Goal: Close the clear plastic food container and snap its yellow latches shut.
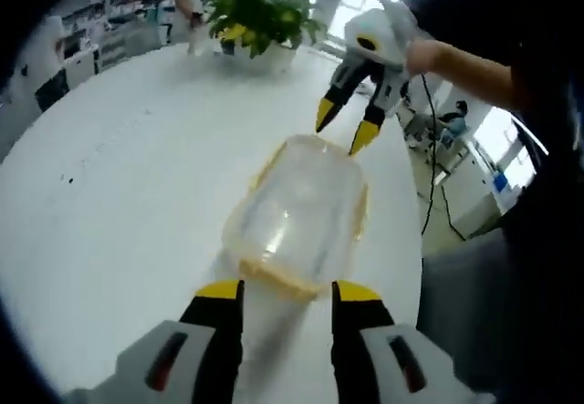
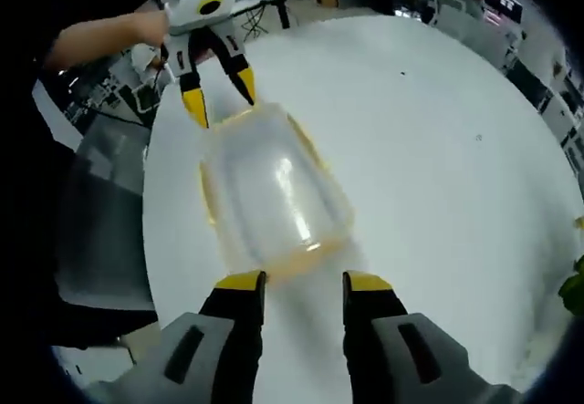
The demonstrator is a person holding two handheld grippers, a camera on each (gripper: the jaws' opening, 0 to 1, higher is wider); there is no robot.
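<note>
The clear plastic food container (image 1: 297,212) lies on the white table with its lid on top and yellow latches along its edges; the blur hides whether they are snapped down. My left gripper (image 1: 287,293) is open, its yellow tips on either side of the container's near end. The right gripper (image 1: 344,126) hovers open just past the far end. From the other side, the container (image 2: 274,190) sits just ahead of my right gripper (image 2: 306,283), which is open. The left gripper (image 2: 219,97) stands open at its far end, held by a hand.
A round white table (image 1: 137,176) carries a potted green plant (image 1: 260,12) at its far side. The table's edge (image 2: 151,212) runs close beside the container, with the floor and a dark cable (image 1: 429,185) beyond. A person's forearm (image 1: 465,67) reaches in.
</note>
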